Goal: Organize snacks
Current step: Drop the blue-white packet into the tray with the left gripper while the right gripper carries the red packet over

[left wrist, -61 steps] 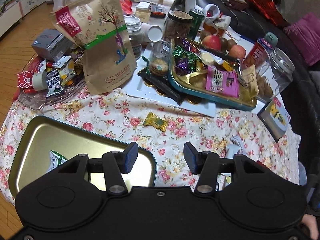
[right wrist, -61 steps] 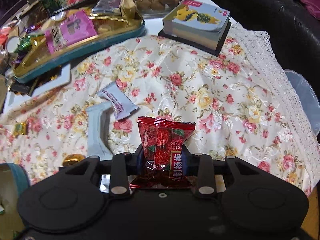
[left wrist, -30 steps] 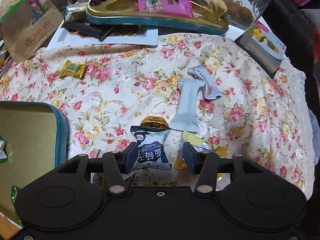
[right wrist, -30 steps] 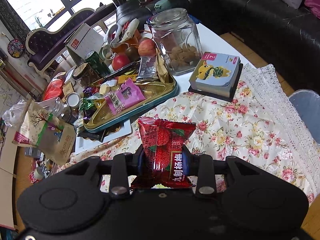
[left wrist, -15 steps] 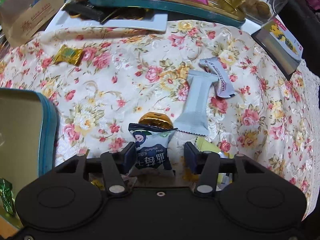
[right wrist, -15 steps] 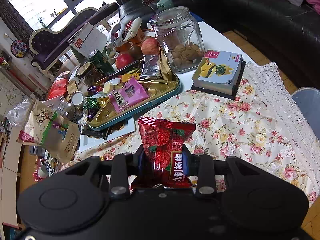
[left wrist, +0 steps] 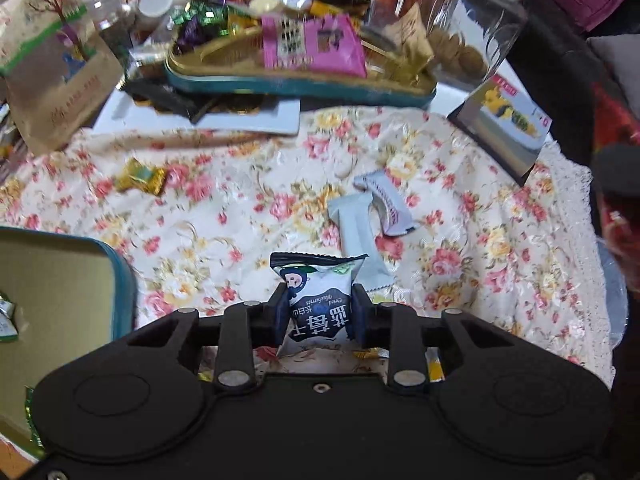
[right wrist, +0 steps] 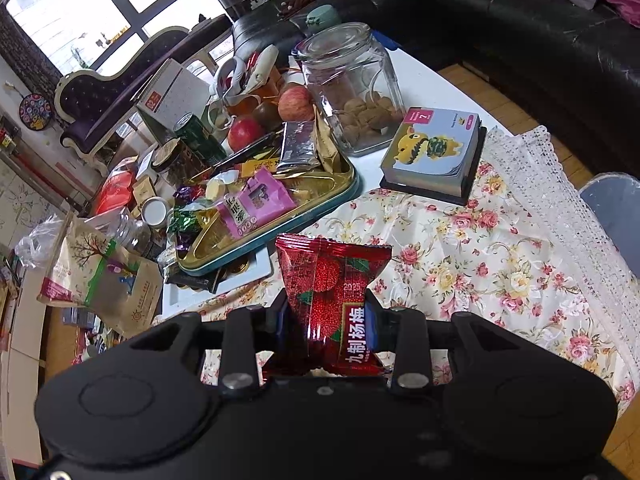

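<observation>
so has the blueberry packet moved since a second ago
Yes. The blueberry packet lay on the cloth by the grey bar; the left gripper has just closed on it and lifted it off the cloth.

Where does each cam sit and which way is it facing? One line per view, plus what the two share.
Left wrist: on the left gripper, looking down along its fingers at the floral cloth; jaws just closed on a blue-and-white snack packet.
Right wrist: on the right gripper, angled across the table toward the windows; jaws clamp a red snack packet.
Shared: the snack tin, glass jar and kraft bag.
</observation>
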Demonstrator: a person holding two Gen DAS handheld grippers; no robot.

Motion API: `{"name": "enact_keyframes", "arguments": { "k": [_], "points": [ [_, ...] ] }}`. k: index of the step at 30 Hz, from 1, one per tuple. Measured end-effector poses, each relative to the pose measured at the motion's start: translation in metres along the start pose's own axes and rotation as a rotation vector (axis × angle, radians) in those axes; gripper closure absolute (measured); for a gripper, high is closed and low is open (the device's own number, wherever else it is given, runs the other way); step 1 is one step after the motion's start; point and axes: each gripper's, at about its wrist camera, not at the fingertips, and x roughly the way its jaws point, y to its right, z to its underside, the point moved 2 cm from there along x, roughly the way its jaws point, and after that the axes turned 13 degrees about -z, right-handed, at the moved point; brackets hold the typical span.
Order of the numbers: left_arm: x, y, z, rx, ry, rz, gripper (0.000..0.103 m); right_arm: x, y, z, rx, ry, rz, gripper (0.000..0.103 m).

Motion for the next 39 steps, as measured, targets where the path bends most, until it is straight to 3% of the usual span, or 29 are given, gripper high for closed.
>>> {"name": "enact_keyframes", "arguments": {
  "k": [6,21,33,39],
  "points": [
    [-0.037,-0.03,-0.01,-0.02,0.076,-0.003,0.063,0.001,0.002,-0.003,0.021,0.007,0.011,0.066],
    [-0.068,-0.158,-0.018,-0.141,0.123,-0.178,0.063,0.039,-0.046,0.025,-0.08,-0.087,0.002,0.066],
    [-0.057,-0.26,0.003,-0.289,0.052,-0.29,0.063,0.077,-0.113,0.072,-0.206,-0.21,-0.059,0.066],
    [-0.054,-0.297,0.012,-0.363,0.015,-0.307,0.063,0.093,-0.147,0.1,-0.274,-0.269,-0.101,0.066]
  ]
}}
